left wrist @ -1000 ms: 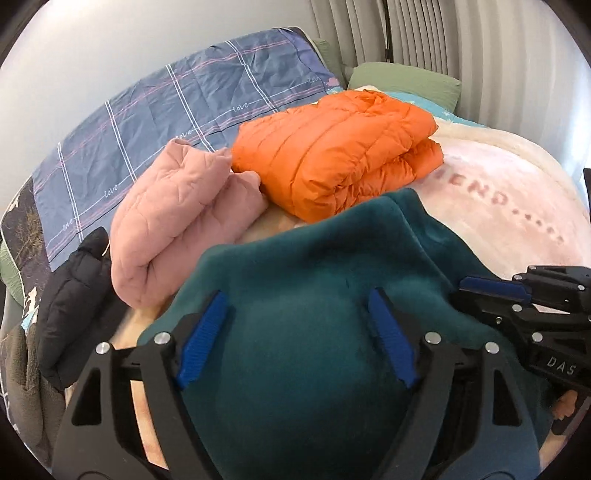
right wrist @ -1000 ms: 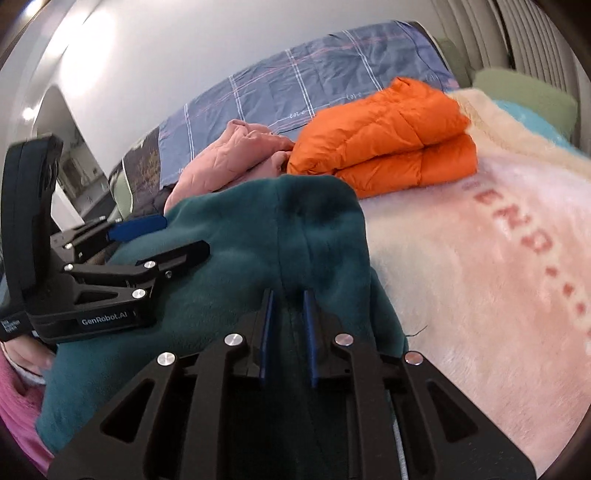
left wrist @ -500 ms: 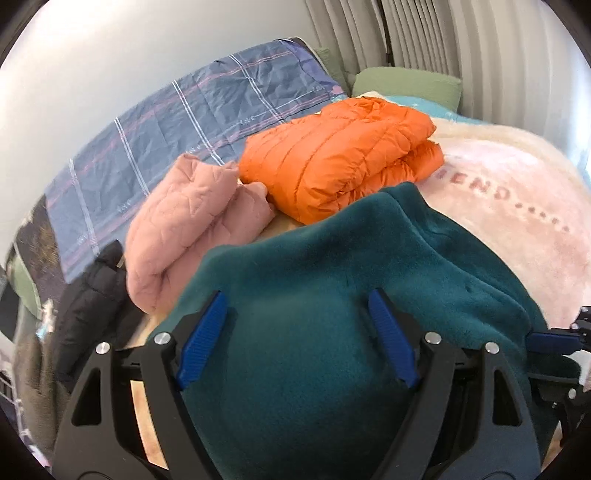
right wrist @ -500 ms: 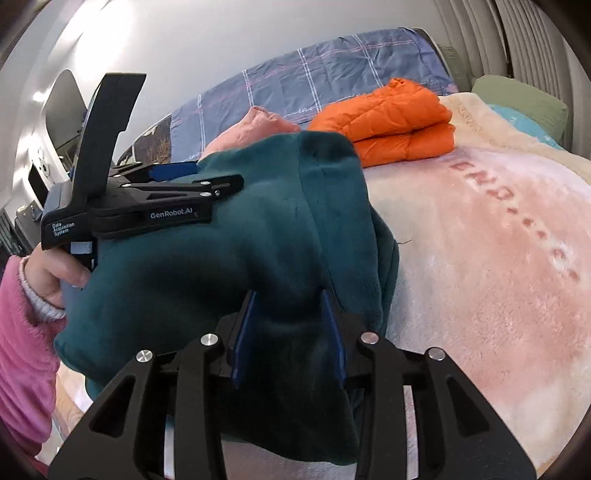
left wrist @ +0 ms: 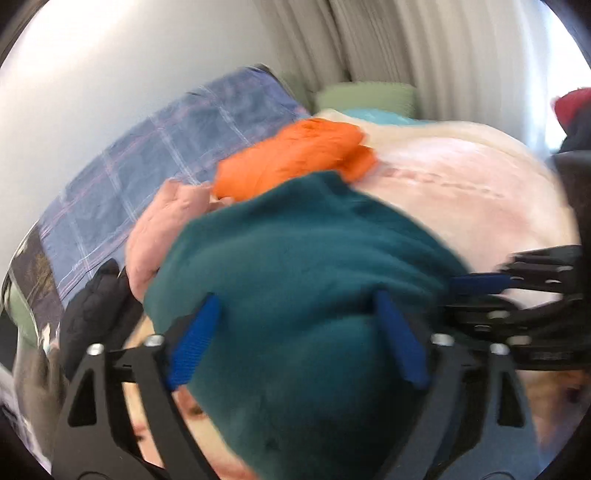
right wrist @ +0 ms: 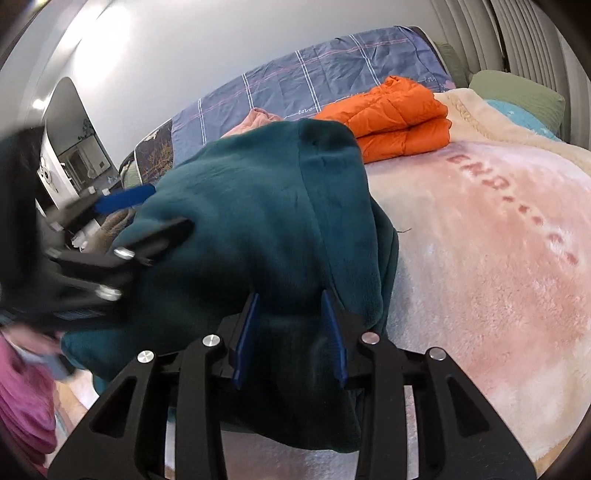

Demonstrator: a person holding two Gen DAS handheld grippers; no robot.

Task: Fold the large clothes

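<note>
Two tongs bracket the teal fleece (right wrist: 266,221) near the orange jacket (right wrist: 391,118): left tongs (left wrist: 295,332) opening around its bulk, right tongs (right wrist: 291,332) clenched on a fold, likely steadying the bundle.

The fleece top (right wrist: 266,206) lies bunched at the near end of the bed (right wrist: 498,258), with the folded puffer jacket (right wrist: 395,114) behind it and the pillow (right wrist: 517,92) farther back by the curtain (right wrist: 517,33).
</note>
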